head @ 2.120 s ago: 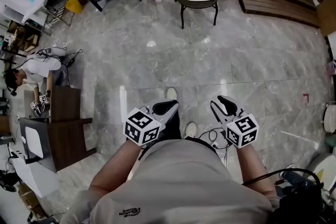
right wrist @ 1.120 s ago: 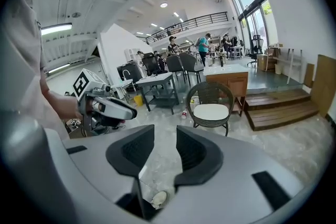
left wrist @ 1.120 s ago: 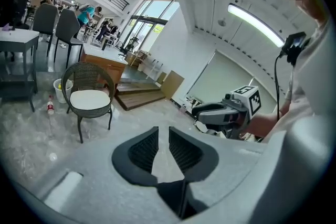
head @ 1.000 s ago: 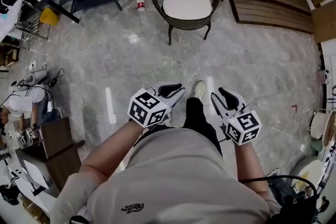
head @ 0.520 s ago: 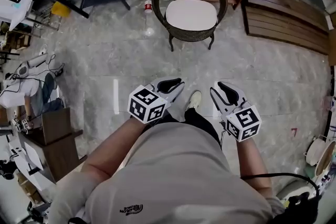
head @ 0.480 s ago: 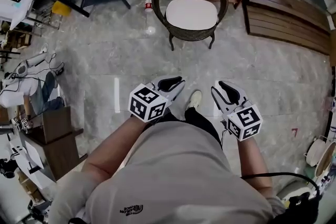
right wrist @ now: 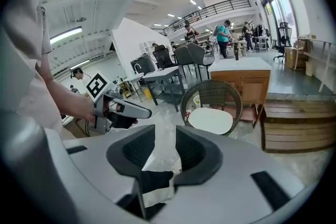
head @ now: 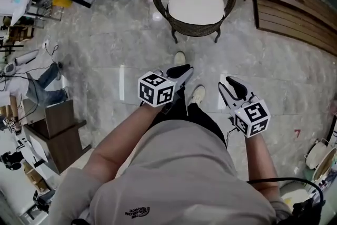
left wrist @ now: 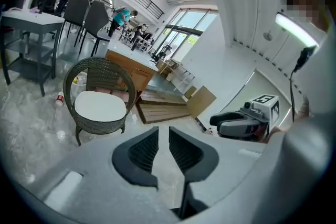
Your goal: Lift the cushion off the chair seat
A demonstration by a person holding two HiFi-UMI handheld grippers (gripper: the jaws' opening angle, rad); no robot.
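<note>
Closer now: one chair [head: 196, 30], one cushion [head: 196, 6]; two hand-held grippers [head: 180, 70] [head: 233, 87] apparently empty, ajar.

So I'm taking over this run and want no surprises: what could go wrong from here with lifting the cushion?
The cushion sits inside the curved back of the wicker chair, so the chair may drag with it. It is wide and flat; the left hand-held gripper and right hand-held gripper would likely pinch only its edge, which could slip. A bottle sits on the floor beside the chair and could get kicked.
</note>
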